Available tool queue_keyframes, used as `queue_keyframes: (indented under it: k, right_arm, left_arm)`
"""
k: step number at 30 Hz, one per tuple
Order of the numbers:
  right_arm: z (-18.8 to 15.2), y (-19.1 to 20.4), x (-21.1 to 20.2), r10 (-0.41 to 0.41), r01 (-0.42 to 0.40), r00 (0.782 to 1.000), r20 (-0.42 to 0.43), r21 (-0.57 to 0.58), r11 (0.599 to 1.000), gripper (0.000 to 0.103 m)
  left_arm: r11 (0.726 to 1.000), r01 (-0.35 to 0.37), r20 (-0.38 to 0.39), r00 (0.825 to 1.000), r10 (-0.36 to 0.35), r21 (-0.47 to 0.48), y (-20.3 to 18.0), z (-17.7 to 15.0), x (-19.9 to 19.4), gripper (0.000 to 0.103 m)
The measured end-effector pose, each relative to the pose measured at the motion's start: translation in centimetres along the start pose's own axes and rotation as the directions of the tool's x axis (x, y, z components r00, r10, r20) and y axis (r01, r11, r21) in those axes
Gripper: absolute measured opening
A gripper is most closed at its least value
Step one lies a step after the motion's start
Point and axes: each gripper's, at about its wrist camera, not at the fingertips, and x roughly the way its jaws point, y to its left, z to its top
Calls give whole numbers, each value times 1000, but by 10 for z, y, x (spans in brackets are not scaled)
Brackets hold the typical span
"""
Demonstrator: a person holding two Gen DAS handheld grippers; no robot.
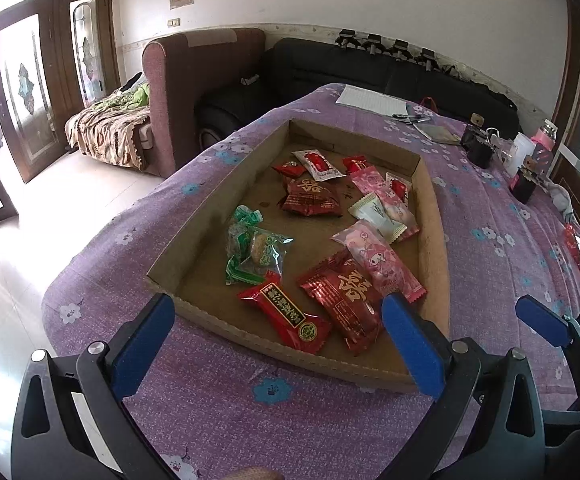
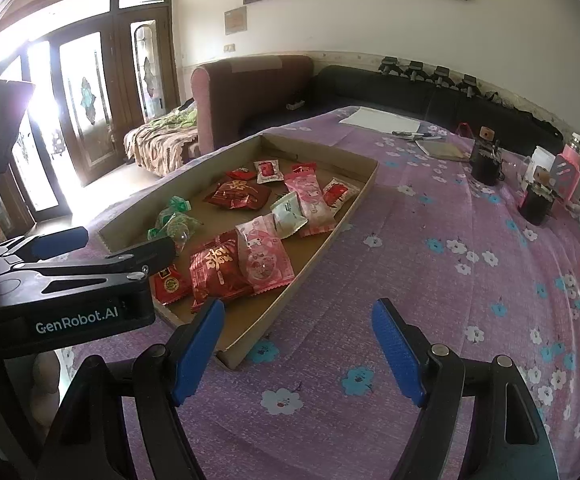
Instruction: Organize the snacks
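A shallow cardboard tray (image 1: 434,216) lies on the purple flowered tablecloth (image 1: 273,420) and holds several wrapped snacks. Among them are a red bar with a black label (image 1: 285,316), a red pack with gold print (image 1: 346,300), a pink cartoon pack (image 1: 378,256), green-wrapped sweets (image 1: 253,252) and a white pack (image 1: 376,216). My left gripper (image 1: 275,308) hangs open over the tray's near edge, with nothing gripped. My right gripper (image 2: 298,312) stands open over the cloth by the tray's near right corner (image 2: 229,356), holding nothing.
At the table's far end lie a white sheet (image 2: 378,120), pens (image 2: 418,135) and a notebook (image 2: 442,150). Two dark jars (image 2: 486,168) and a pink-labelled bottle (image 2: 570,168) stand far right. A maroon armchair (image 1: 205,80) and black sofa (image 1: 330,68) stand behind.
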Motion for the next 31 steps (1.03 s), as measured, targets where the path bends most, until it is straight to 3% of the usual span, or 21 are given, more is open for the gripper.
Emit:
queue_keyframes:
  k: [31]
  right_arm:
    - [-1,-2,-7,-3,3,1000,10,17,1000,78]
  left_arm:
    - [1000,-22,8,1000,22,-19,-2,-1,-3,103]
